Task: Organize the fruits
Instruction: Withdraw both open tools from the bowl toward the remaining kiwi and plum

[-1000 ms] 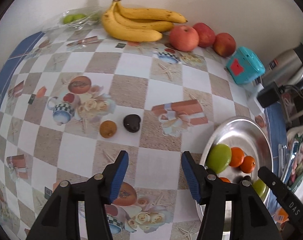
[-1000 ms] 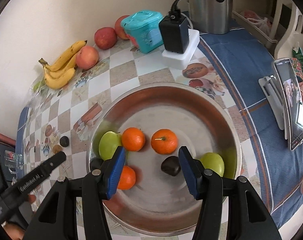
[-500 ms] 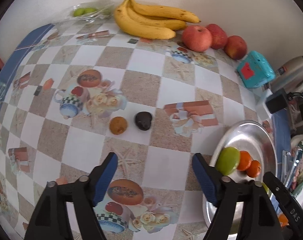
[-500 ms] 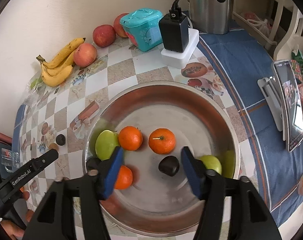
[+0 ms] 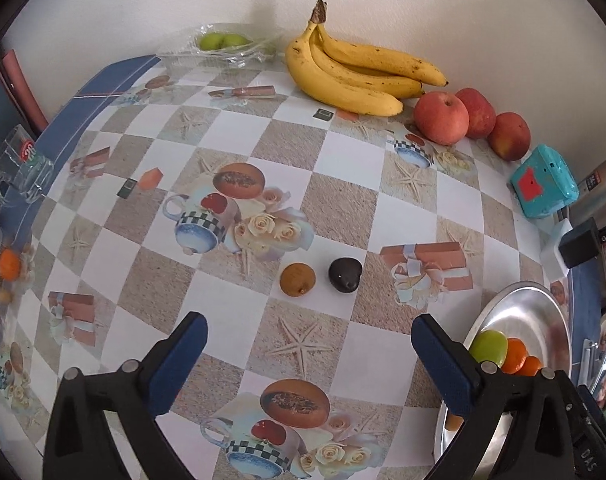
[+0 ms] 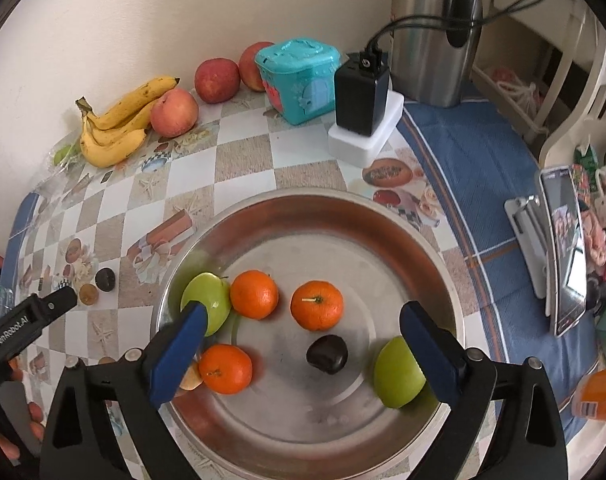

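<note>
Both my grippers have just been opening, and nothing sits between either pair of pads. The left gripper [image 5: 307, 364] hangs wide apart over the checked tablecloth [image 5: 343, 168]; dead ahead at twelve o'clock lie the small brown fruit [image 5: 297, 279] and the dark fruit [image 5: 345, 274], just beside each other but not quite touching. The right gripper [image 6: 301, 350] is spread over the steel bowl [image 6: 263, 216], where three oranges, two green apples and a dark plum [image 6: 327, 354] already rest.

As I judge it, the step in hand is fetching one of those two loose fruits. I'd go for the brown one first: it sits at eleven o'clock, closer to my left pad. I'd come straight down with the jaws straddling it, so the right pad slips into the narrow gap and doesn't nudge the dark one rolling. Squeeze gently; it looks soft. The bowl waits at four o'clock from my left gripper. The bananas [image 5: 355, 76] and red apples [image 5: 441, 118] stay along the wall at one o'clock.
</note>
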Available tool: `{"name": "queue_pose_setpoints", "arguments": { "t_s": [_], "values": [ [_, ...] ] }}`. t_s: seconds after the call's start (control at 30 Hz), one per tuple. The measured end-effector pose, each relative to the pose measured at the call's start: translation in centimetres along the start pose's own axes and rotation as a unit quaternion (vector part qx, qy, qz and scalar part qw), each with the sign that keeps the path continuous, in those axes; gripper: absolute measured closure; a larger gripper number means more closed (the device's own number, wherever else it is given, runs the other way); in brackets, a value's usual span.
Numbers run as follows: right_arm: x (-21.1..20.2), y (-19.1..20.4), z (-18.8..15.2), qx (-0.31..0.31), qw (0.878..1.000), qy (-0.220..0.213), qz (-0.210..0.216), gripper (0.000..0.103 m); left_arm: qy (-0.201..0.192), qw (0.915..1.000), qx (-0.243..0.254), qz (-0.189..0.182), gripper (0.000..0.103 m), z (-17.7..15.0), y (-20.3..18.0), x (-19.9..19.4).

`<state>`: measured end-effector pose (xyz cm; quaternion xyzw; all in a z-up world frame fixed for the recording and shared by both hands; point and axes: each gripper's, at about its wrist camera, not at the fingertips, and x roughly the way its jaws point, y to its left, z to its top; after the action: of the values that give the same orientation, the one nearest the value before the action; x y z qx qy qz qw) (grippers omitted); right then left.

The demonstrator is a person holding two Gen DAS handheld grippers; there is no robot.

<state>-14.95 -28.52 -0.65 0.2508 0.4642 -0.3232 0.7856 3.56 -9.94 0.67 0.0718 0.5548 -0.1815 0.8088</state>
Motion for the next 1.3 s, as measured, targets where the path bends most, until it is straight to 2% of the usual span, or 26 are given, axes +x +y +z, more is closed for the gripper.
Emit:
{"name": "queue_pose_setpoints", "arguments": {
  "t_s": [0.17,0.33,0.43,0.63,1.17,1.3],
  "values": [
    [0.1,0.1,0.0,0.003,1.000,-0.004,0.000,0.006,-0.005,1.0000,-0.005,0.006,0.000,0.3,0.7,-0.4],
    [0.6,0.1,-0.1,0.008,1.000,0.004,-0.017,0.006,-0.037,0.9989,-0.012,0.027,0.000,1.1,1.9,-1.5],
    [0.8,0.2,-0.1,0.016,1.000,0.007,-0.009,0.006,-0.043,0.9983,-0.016,0.035,0.000,1.6,2.9,-1.8],
    [0.6,1.0,0.0,0.019,1.000,0.003,0.003,0.006,-0.040,0.9981,-0.041,0.024,0.000,2.0,4.7,-2.1],
    [0.7,4.6,0.3,0.013,1.000,0.000,-0.004,0.006,-0.037,0.9984,-0.038,0.019,0.000,2.7,6.5,-2.0],
    [0.8,6.2,0.3,-0.009,1.000,-0.001,-0.014,0.006,-0.040,0.9982,-0.042,0.015,0.000,2.9,6.8,-2.0]
  ]
}}
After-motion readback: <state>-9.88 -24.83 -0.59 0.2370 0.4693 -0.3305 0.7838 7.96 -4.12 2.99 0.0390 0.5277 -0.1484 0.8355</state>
